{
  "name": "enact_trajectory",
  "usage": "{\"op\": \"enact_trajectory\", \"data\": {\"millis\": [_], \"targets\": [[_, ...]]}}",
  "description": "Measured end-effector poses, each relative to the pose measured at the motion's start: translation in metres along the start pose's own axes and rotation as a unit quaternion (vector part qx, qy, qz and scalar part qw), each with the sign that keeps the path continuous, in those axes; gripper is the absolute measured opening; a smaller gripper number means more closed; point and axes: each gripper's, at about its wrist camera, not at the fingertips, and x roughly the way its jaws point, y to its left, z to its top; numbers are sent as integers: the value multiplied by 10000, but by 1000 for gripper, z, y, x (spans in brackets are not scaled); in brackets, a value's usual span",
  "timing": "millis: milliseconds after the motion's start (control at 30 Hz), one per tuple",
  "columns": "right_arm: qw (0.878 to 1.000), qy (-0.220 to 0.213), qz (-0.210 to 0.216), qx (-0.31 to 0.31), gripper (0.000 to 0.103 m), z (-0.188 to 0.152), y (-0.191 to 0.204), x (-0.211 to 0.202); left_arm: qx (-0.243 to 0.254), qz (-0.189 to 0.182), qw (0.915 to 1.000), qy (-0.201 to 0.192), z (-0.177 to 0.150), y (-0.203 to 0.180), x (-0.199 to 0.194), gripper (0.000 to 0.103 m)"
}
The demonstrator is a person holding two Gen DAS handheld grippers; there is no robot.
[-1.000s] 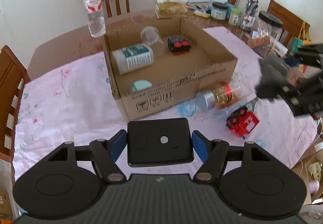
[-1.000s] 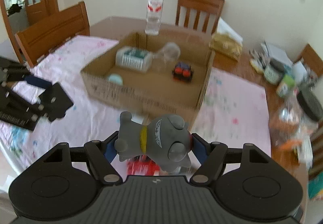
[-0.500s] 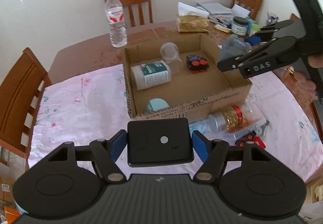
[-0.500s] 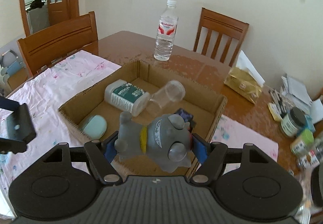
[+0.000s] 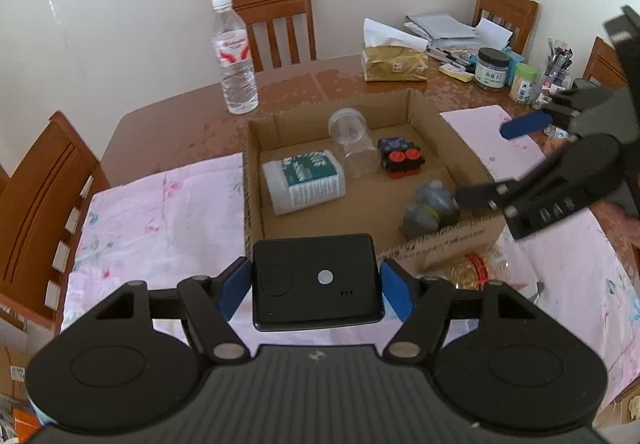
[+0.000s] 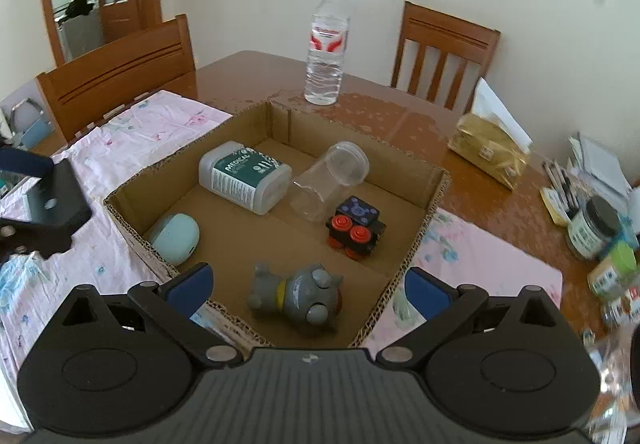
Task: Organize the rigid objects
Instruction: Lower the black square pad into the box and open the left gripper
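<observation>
Cardboard box [image 6: 416,232] sits mid-surface. On the left, the left tool [image 5: 316,284] hangs short of it, clamped on a black device [image 5: 316,280]. On the right, the right tool [image 6: 308,288] gapes wide and empty above the grey toy [image 6: 300,296] lying inside the near wall. Lowering carelessly, either tool could catch that wall and shove the box.

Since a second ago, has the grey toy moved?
Yes. The grey toy has left the open right gripper and now lies inside the cardboard box, near its front wall.
</observation>
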Motion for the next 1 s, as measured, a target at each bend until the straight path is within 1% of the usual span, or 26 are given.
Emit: {"op": "enact_trajectory", "data": {"millis": [100,300,433,500,667,767,900,933,967,1000], "targets": [[9999,-18,20,131,103,-5,-1,-9,54,-56,10000,-32,10,-4,8,70],[9988,-70,-183,452,103,-16,-2,-25,132,-161,9997,-112,31,-8,35,70],[9973,-34,-201,711,103,-26,-3,-31,100,-260,9996,-16,42,-9,57,70],[9969,0,-259,742,103,-31,-2,-32,99,-294,9995,16,46,-10,66,70],[9968,182,-500,601,103,-40,3,-33,209,-261,9994,75,51,-15,85,70],[9965,240,-506,628,103,-44,3,-34,195,-269,9994,124,51,-15,93,70],[9955,313,-548,711,103,-48,3,-33,292,-150,9994,72,52,-18,99,70],[9952,322,-556,733,103,-48,3,-32,265,-171,9995,67,53,-17,100,74],[9950,323,-567,751,103,-48,3,-32,243,-185,9995,56,54,-17,101,83],[9949,324,-578,767,103,-49,3,-33,232,-133,9996,26,54,-17,100,89]]}}
